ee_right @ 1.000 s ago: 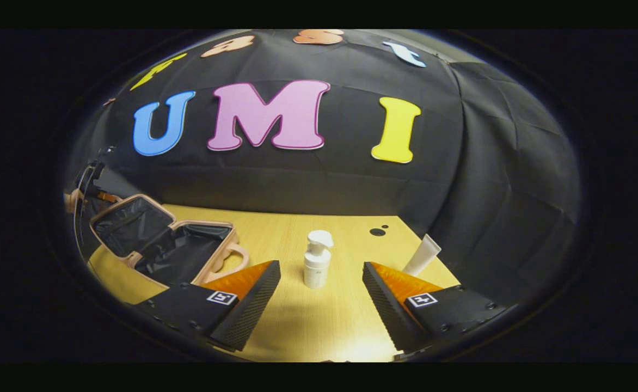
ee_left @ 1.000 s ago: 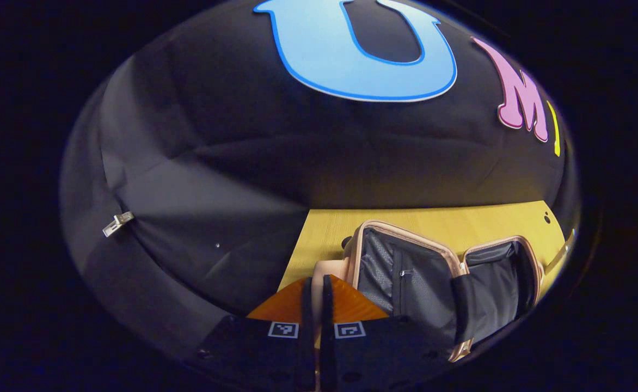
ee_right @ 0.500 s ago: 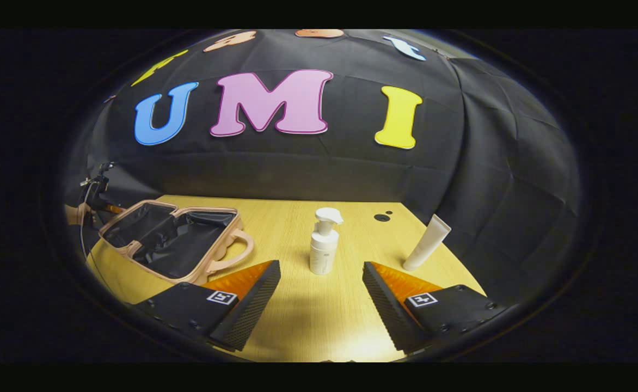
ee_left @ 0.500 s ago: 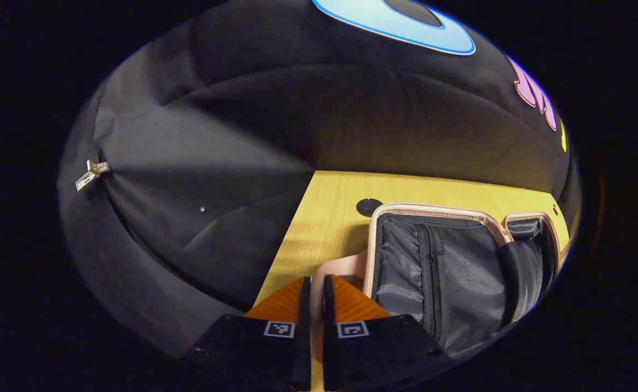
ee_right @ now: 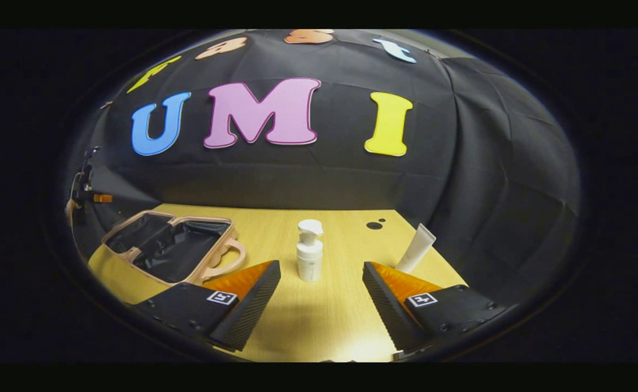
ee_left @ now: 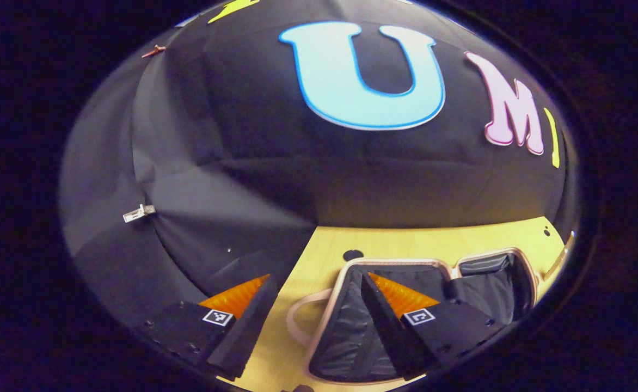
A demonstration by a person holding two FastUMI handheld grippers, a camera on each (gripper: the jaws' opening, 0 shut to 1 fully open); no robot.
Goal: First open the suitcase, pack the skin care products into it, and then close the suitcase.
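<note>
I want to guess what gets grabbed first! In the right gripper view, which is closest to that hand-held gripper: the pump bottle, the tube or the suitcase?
1. Pump bottle, straight ahead, centre.
2. Tube, ahead on the right; not far behind.
3. Suitcase, open, far left.

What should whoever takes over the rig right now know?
Left gripper: fingers open, holding nothing, above the near end of the suitcase.
Right gripper: fingers open, holding nothing, aimed at the pump bottle.
Suitcase lies open on the table, nothing seen inside.
Pump bottle and white tube stand upright on the table.
Done: opening. Left: pack both items, close the suitcase.
</note>
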